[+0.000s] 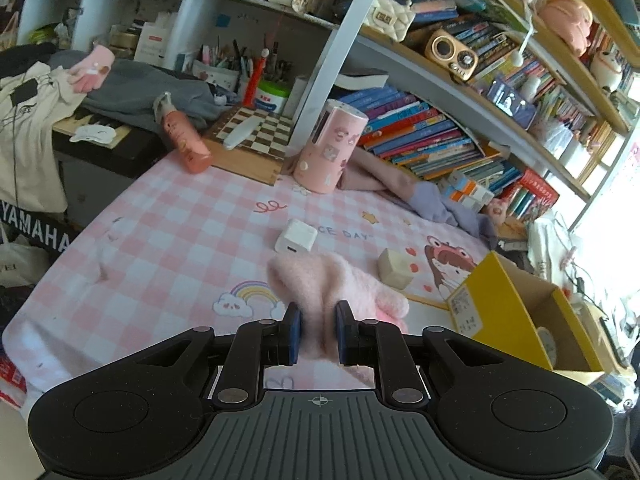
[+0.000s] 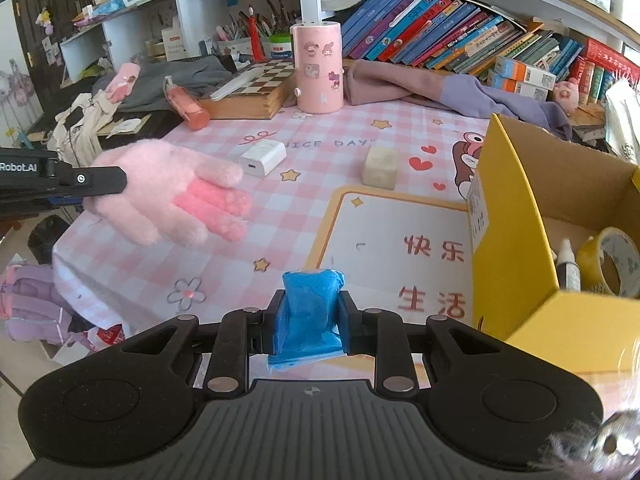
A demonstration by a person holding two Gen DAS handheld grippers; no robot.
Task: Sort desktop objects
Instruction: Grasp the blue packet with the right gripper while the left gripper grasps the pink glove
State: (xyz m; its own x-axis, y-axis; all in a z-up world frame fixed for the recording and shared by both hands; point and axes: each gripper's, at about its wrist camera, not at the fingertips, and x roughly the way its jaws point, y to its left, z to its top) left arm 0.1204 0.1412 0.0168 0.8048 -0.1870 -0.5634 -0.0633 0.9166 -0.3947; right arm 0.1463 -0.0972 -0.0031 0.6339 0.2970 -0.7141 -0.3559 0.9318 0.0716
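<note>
Blue packet (image 2: 308, 316) pinched in right gripper (image 2: 308, 320), angled down; left gripper (image 1: 317, 334) clamps pink glove (image 1: 320, 292).

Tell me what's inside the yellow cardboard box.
In the yellow cardboard box, the right wrist view shows a roll of yellow tape and a small white bottle with a dark band. The near wall hides the rest of the floor.

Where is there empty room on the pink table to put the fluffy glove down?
Bare cloth lies in front of the white charger and cream cube, left of the yellow box. The back is crowded: chessboard, pink canister, purple clothes.
</note>
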